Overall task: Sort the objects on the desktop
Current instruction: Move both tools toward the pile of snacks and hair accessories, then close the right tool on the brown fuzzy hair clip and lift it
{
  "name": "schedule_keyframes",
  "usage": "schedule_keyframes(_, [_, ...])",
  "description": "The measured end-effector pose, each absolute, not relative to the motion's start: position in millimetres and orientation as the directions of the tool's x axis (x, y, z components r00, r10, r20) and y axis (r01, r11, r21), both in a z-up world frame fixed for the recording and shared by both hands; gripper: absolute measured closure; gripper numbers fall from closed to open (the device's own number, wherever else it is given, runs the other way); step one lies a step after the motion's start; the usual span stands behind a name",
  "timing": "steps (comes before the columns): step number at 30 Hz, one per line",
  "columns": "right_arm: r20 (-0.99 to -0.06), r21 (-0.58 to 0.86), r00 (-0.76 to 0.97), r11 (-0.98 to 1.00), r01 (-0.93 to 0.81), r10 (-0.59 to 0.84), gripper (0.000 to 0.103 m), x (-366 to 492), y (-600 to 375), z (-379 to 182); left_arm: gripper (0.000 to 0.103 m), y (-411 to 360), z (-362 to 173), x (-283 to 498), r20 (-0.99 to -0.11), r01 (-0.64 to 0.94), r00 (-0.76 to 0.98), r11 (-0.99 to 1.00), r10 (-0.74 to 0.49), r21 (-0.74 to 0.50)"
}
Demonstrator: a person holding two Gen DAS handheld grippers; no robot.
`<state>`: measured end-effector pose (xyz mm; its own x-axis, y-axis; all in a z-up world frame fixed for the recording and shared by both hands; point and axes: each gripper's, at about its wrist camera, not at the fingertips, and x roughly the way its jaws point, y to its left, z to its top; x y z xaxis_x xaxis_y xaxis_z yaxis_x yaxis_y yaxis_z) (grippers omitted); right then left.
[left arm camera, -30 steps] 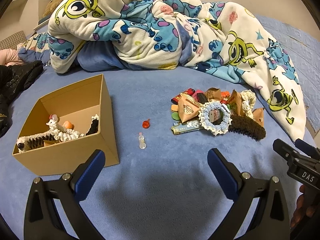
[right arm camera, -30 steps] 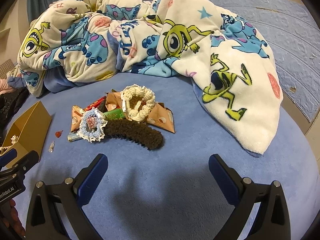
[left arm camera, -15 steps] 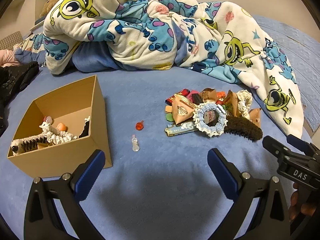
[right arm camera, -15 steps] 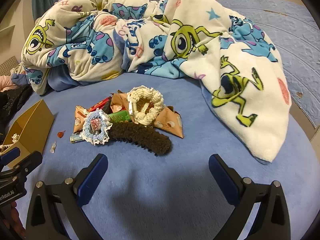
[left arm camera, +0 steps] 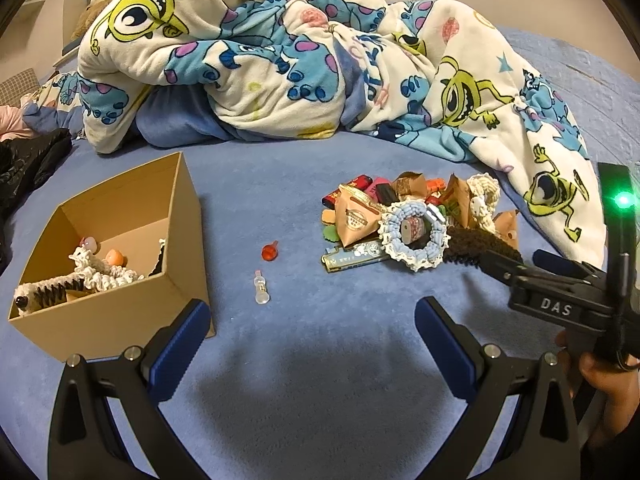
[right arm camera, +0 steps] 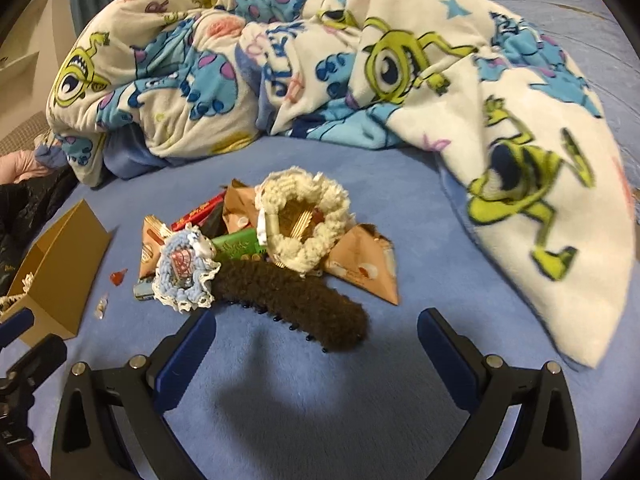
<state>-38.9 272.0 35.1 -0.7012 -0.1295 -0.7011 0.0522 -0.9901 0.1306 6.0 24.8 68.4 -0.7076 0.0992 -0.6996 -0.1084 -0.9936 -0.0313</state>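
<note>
1. The left tongs (left arm camera: 312,332) are spread wide with nothing between the blue pads, hovering over bare blue bed (left arm camera: 320,400) surface.
2. The right tongs (right arm camera: 316,340) are likewise spread wide and empty; the near end of the brown fuzzy hair clip (right arm camera: 292,300) lies just beyond them, toward 12 o'clock, between the two finger tips but apart from them.
3. In the left wrist view the right tongs (left arm camera: 520,270) come in from 3 o'clock, their tips near the brown fuzzy hair clip (left arm camera: 480,246); whether they touch it cannot be told there.
4. The pile sits at about 1 o'clock from the left tongs: a blue crocheted scrunchie (left arm camera: 414,236) rests against the clip, with a cream crocheted scrunchie (left arm camera: 484,200) behind it and tan triangular packets (left arm camera: 354,220) and red wrappers (left arm camera: 352,188) around.
5. In the right wrist view the cream crocheted scrunchie (right arm camera: 304,220) lies on top of the pile at 12 o'clock, the blue crocheted scrunchie (right arm camera: 184,272) at 11 o'clock, touching the clip's far end.
6. A cardboard box (left arm camera: 112,304) stands at 10 o'clock from the left tongs, holding a white fuzzy clip (left arm camera: 44,294) and other small pieces.
7. Between box and pile lie a small red piece (left arm camera: 270,251) and a clear vial (left arm camera: 261,288), apart from each other.
8. A cartoon-print blanket (left arm camera: 280,60) is heaped across the far side of the bed.
</note>
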Motion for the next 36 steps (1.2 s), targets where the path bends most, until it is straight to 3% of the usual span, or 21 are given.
schedule_keyframes(12, [-0.771,0.107,-0.619,-0.989,0.100,-0.146,0.002,-75.8,257.4,14.9,0.000,41.0,66.5,6.5,-0.690,-0.183,-0.710,-0.983,0.140,-0.012])
schedule_keyframes(14, [-0.765,0.088,-0.631,-0.991,0.096,-0.129,0.033,-76.6,257.6,16.6,0.000,44.2,65.5,6.5,-0.693,-0.188,-0.708,-0.982,0.137,-0.003])
schedule_keyframes(18, [-0.765,0.105,-0.622,-0.985,0.134,-0.166,0.038,-74.7,255.0,17.3,0.000,49.1,63.1,7.0,-0.697,-0.202,-0.704,-0.979,0.139,0.009])
schedule_keyframes(24, [-0.768,0.155,-0.606,-0.978,0.136,-0.206,0.065,-61.2,260.7,24.8,0.000,52.8,63.2,8.0,-0.693,-0.214,-0.705,-0.977,0.148,0.010])
schedule_keyframes(31, [-0.753,0.162,-0.616,-0.972,0.172,-0.234,0.077,-41.5,249.8,34.0,0.000,51.2,63.7,8.1,-0.689,-0.209,-0.709,-0.978,0.151,0.001])
schedule_keyframes(36, [-0.743,0.171,-0.626,-0.972,0.163,-0.236,0.079,-24.2,252.5,47.3,0.000,44.2,63.1,6.1,-0.690,-0.211,-0.702,-0.977,0.176,-0.034])
